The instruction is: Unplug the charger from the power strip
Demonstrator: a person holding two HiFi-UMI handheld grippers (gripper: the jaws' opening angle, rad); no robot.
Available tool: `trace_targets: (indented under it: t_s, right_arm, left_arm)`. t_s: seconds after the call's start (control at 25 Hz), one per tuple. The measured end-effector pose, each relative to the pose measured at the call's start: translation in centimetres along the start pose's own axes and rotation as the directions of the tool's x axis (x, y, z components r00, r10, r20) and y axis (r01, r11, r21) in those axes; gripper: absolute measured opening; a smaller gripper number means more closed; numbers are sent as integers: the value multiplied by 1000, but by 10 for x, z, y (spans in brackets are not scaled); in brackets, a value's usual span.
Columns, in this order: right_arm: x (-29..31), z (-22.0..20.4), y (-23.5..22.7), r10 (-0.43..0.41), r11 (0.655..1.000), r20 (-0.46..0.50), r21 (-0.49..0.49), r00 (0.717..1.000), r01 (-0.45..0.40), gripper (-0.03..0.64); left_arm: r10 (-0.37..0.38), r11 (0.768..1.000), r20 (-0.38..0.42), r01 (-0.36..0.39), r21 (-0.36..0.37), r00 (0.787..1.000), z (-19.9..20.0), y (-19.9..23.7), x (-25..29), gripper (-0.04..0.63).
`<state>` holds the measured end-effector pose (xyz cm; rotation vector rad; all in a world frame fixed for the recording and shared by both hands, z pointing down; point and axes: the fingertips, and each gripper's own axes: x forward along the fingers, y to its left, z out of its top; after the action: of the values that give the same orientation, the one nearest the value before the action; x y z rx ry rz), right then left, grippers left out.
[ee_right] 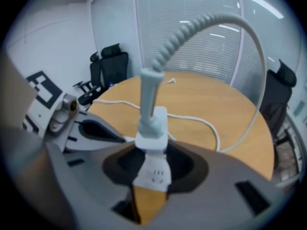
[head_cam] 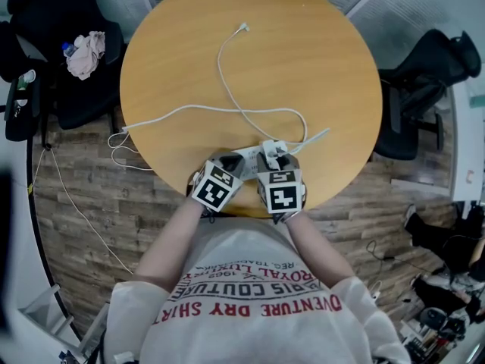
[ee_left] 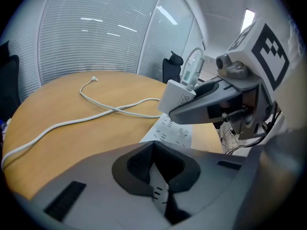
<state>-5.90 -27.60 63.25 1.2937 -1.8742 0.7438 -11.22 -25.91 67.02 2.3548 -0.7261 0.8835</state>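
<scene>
A white power strip (head_cam: 248, 156) lies near the front edge of the round wooden table (head_cam: 326, 67). A white charger (head_cam: 270, 147) stands on its right end, and a white cable (head_cam: 227, 108) loops away across the table. My left gripper (head_cam: 229, 165) is shut on the strip's near end, which shows between its jaws (ee_left: 160, 188). My right gripper (head_cam: 277, 160) is shut on the charger (ee_right: 152, 128), whose ribbed lead arches up over it. In the left gripper view a right finger (ee_left: 206, 102) lies against the charger (ee_left: 178, 97). Whether its prongs are out of the strip (ee_right: 152, 174) is hidden.
A black chair (head_cam: 68, 67) with a crumpled cloth (head_cam: 87, 51) stands left of the table, another black chair (head_cam: 424, 89) right. A white cord (head_cam: 121, 154) hangs off the table's left edge to the wooden floor. The person stands close against the front edge.
</scene>
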Motion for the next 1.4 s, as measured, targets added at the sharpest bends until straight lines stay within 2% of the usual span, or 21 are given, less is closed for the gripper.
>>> trace_targets:
  t_s: [0.12,0.28,0.44,0.6,0.72,0.92,1.16,1.28,1.4]
  right_arm:
    - [-6,1,-4,5,1000,7,14,1000,-5,155]
    - [-20,12,-6,22,999,47,-45,999,-20,155]
    - [-36,26,-10,53,996,85,-78,995,-47,155]
    - [-54,49,-16,92,993,159,-93,983,-78,155]
    - [-70,66,-17,124,988,209,-117,970,-101,155]
    - [-101,92,-14,177,976,303,-173,936,-129,155]
    - [-144,129,-13,215,964,444,-238,870,-116,155]
    - [-161,138,-12,236,960,485,-248,842,-126,155]
    - [-174,142,-9,259,956,520,-261,814,-137,155]
  left_arm:
    - [7,1000,-4,-7,2,1000,1,0,-3,34]
    - [35,999,6,-36,4,999,-1,0,-3,34]
    - [77,996,-1,-77,-46,997,1,4,-12,34]
    - [146,987,80,-139,-87,986,34,8,-39,34]
    - [199,979,189,-184,-90,962,70,10,-65,34]
    - [282,958,362,-279,-63,889,129,1,-118,34]
    - [304,938,574,-343,-42,760,187,-17,-185,34]
    - [300,925,650,-378,-21,698,202,-29,-212,34]
    - [316,913,702,-406,-42,638,206,-35,-236,34]
